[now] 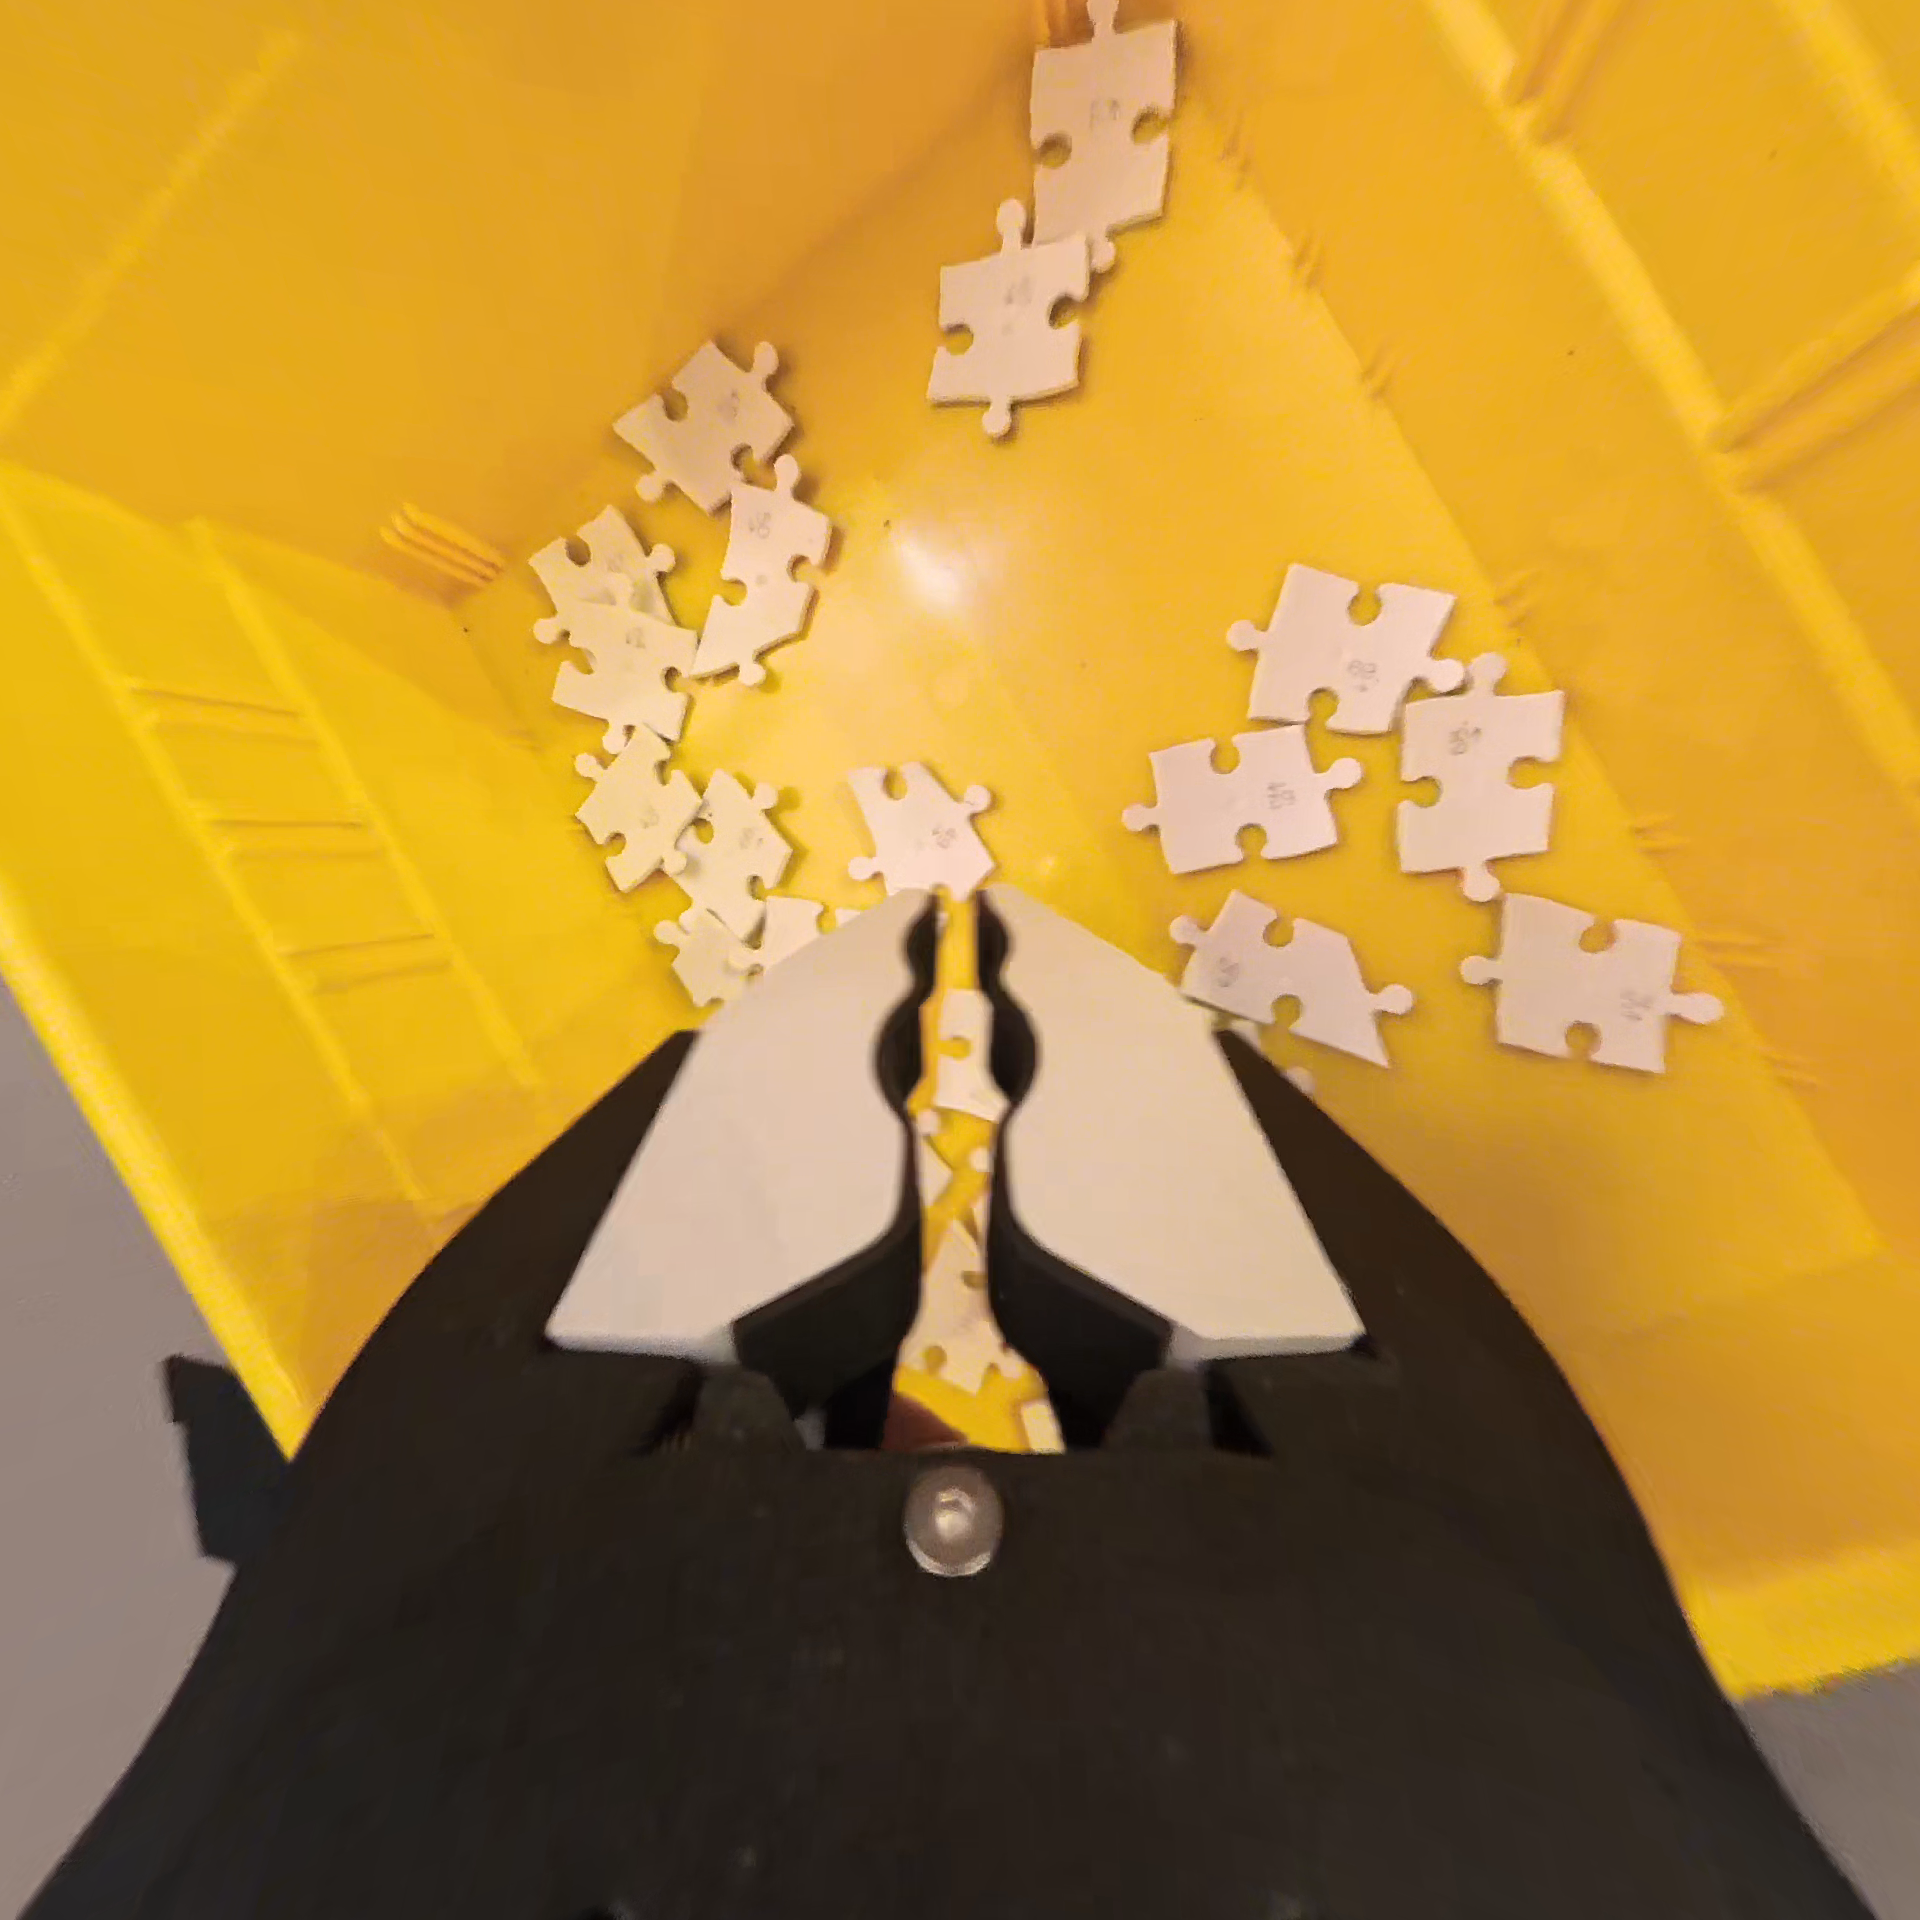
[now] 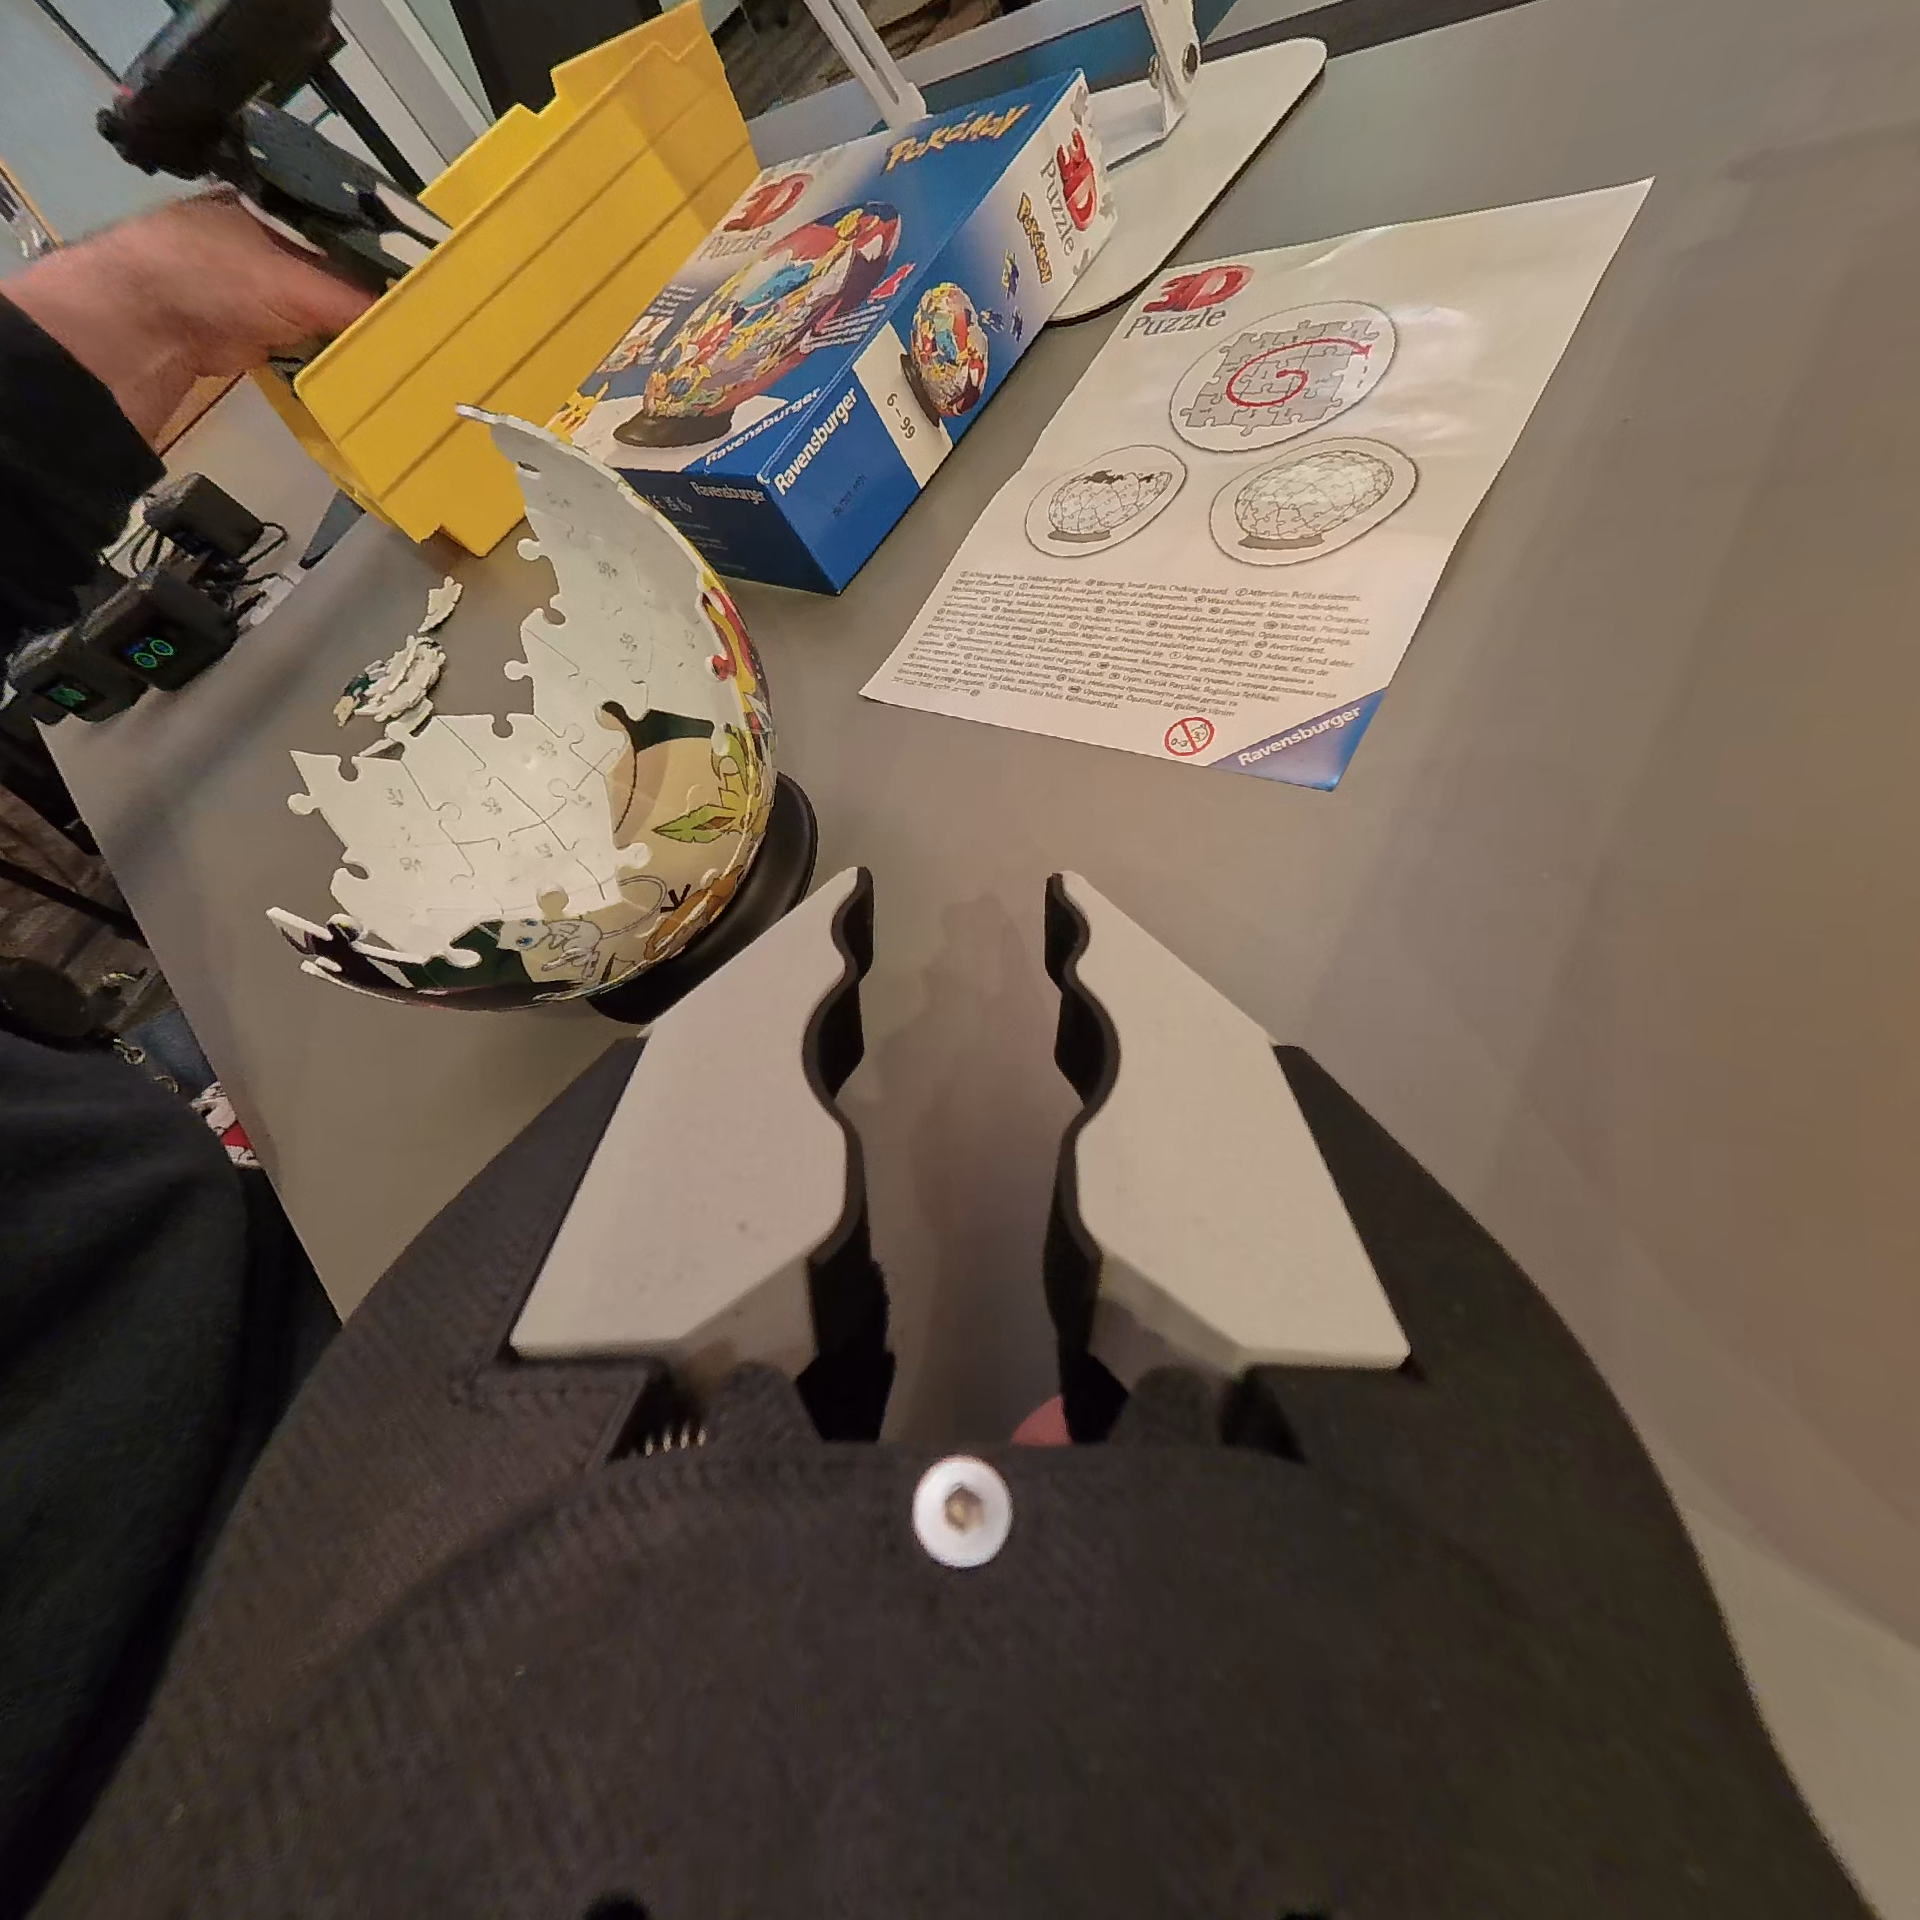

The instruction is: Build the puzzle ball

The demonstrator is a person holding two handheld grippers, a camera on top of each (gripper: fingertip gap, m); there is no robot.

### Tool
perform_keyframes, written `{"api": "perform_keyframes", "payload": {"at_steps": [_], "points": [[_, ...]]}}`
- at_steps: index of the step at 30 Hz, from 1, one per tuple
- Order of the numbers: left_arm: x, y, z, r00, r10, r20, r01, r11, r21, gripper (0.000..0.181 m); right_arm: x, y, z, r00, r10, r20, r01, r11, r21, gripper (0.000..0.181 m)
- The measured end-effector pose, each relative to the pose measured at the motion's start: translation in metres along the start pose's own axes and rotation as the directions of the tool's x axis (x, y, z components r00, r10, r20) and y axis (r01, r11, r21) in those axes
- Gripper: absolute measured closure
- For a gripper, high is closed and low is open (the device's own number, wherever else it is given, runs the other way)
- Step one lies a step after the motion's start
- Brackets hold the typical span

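My left gripper (image 1: 958, 899) reaches down into a yellow bin (image 1: 312, 312). Its fingertips are nearly together, pinching the near tab of a white puzzle piece (image 1: 920, 831) that lies face down on the bin floor. Several more white pieces (image 1: 1247, 800) lie scattered around it. In the right wrist view, the half-built puzzle ball (image 2: 551, 748) sits on a black stand (image 2: 769, 883), its white inner side showing. My right gripper (image 2: 958, 883) is open and empty, low over the grey table just right of the ball. The left gripper (image 2: 312, 208) also shows there, held over the bin (image 2: 540, 260).
A blue puzzle box (image 2: 831, 343) lies behind the ball, with a paper leaflet (image 2: 1247, 468) to its right. A few loose pieces (image 2: 400, 675) lie left of the ball. A white stand base (image 2: 1195, 135) is at the back. Small black devices (image 2: 125, 644) sit past the table's left edge. There is about 60 centimetres between the tips of the two grippers.
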State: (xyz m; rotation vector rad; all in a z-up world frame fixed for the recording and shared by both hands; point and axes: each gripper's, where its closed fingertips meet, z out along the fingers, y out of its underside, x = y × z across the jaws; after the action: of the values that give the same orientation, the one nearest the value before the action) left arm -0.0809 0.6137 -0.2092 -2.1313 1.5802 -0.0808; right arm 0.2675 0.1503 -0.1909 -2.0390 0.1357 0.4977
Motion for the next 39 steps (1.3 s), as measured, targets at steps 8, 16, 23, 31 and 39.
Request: {"api": "perform_keyframes", "payload": {"at_steps": [8, 16, 23, 31, 39], "points": [[-0.007, 0.003, 0.027, 0.994, -0.107, -0.019, 0.105, 0.992, -0.065, 0.132, 0.0, 0.0, 0.0, 1.0, -0.001, -0.002, 0.001, 1.0, 0.003, 0.149], [-0.001, 0.001, 0.03, 0.99, -0.131, -0.045, 0.129, 0.991, -0.04, 0.173, 0.0, -0.002, -0.002, 1.0, 0.009, 0.011, -0.009, 1.0, 0.015, 0.149], [0.0, 0.003, 0.027, 0.995, -0.094, -0.022, 0.094, 0.995, -0.034, 0.181, -0.001, -0.003, -0.003, 1.0, 0.013, 0.023, -0.014, 1.0, 0.027, 0.149], [-0.008, -0.004, 0.011, 0.997, -0.074, -0.013, 0.074, 0.997, 0.002, 0.181, -0.001, -0.004, -0.004, 0.999, 0.019, 0.028, -0.02, 0.999, 0.031, 0.148], [-0.005, 0.001, 0.029, 0.985, -0.161, -0.069, 0.156, 0.985, -0.076, 0.138, -0.001, -0.004, -0.004, 0.999, 0.019, 0.027, -0.019, 0.999, 0.031, 0.148]]}}
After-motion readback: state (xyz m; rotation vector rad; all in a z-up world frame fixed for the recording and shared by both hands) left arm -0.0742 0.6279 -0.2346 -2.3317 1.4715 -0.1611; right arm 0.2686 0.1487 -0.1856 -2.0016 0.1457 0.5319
